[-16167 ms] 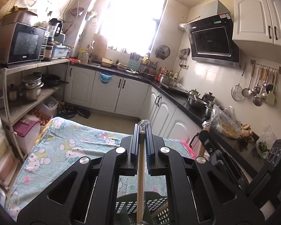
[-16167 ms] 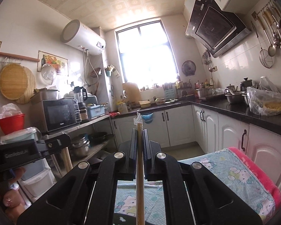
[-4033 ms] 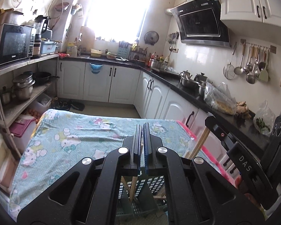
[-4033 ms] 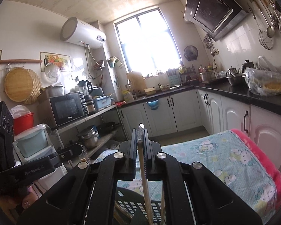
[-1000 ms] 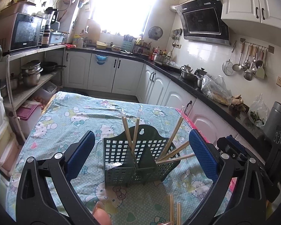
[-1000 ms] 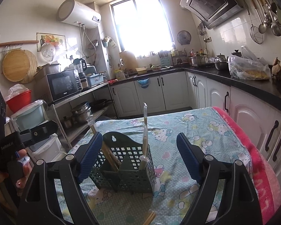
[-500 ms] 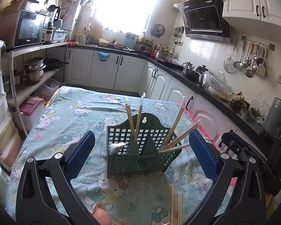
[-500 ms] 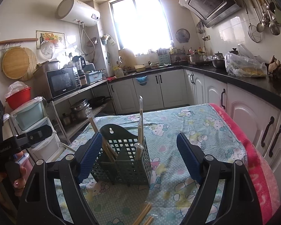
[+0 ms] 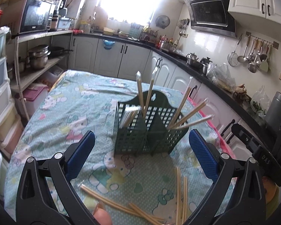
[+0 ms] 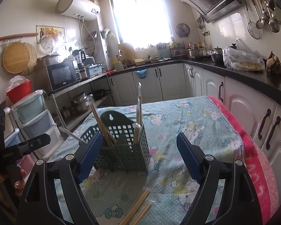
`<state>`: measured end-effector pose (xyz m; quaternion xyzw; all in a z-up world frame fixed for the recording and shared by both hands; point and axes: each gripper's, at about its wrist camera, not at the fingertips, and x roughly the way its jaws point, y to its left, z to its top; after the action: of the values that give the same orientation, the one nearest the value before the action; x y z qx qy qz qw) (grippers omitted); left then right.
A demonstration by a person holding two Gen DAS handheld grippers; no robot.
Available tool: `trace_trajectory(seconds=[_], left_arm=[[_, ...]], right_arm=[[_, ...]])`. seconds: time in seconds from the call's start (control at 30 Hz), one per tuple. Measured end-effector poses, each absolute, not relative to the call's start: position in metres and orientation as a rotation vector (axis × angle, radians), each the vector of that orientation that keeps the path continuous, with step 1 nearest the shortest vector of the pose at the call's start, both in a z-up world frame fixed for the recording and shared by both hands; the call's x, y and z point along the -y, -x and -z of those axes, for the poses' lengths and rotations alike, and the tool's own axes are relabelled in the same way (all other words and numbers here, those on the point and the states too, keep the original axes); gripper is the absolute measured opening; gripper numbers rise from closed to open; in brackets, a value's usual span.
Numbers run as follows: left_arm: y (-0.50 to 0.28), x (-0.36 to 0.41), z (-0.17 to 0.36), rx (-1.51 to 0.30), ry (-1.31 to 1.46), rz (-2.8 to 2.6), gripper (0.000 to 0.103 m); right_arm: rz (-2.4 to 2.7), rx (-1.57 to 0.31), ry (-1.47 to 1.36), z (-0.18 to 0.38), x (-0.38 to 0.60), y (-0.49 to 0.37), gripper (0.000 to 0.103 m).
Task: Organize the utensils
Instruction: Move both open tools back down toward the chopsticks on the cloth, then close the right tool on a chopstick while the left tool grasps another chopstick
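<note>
A dark green lattice utensil holder (image 9: pixel 149 129) stands on the table's patterned cloth (image 9: pixel 69 112), with several wrapped wooden chopsticks (image 9: pixel 185 112) leaning in its compartments. It also shows in the right wrist view (image 10: pixel 125 146). More wrapped chopsticks (image 9: pixel 133 208) lie loose on the cloth in front of it, also seen in the right wrist view (image 10: pixel 138 208). My left gripper (image 9: pixel 142 157) is open and empty, short of the holder. My right gripper (image 10: pixel 138 155) is open and empty, beside the holder.
White cabinets under a black counter (image 9: pixel 206 69) run along the right. A shelf rack with pots and a microwave (image 9: pixel 37 18) stands left, with plastic drawers (image 10: pixel 33 116). A pink blanket edge (image 10: pixel 252 146) marks the table's right side. The other hand-held gripper (image 9: pixel 260 150) shows at right.
Both grippers have pulled back and tilted down, so more loose chopsticks on the cloth show. Earlier each gripper held a chopstick; both stay open and empty.
</note>
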<state>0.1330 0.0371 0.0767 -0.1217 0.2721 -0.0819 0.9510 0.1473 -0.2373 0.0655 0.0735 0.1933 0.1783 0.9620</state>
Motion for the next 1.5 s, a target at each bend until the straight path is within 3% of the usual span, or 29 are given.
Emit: trace_trajectory(seconds=[0.63, 1.03, 1.5], left_arm=[[-0.131, -0.039, -0.006, -0.772, 0.270, 0.159, 0.092], [-0.127, -0.022, 0.028, -0.890, 0.257, 0.247, 0.063], [-0.134, -0.002, 0.060, -1.016, 0.233, 0.298, 0.052]], right_arm=[[-0.399, -0.585, -0.129, -0.013, 0.227, -0.156, 0.079], [-0.413, -0.643, -0.122, 0.001, 0.224, -0.161, 0.079], [-0.430, -0.721, -0.119, 0.013, 0.222, -0.173, 0.079]])
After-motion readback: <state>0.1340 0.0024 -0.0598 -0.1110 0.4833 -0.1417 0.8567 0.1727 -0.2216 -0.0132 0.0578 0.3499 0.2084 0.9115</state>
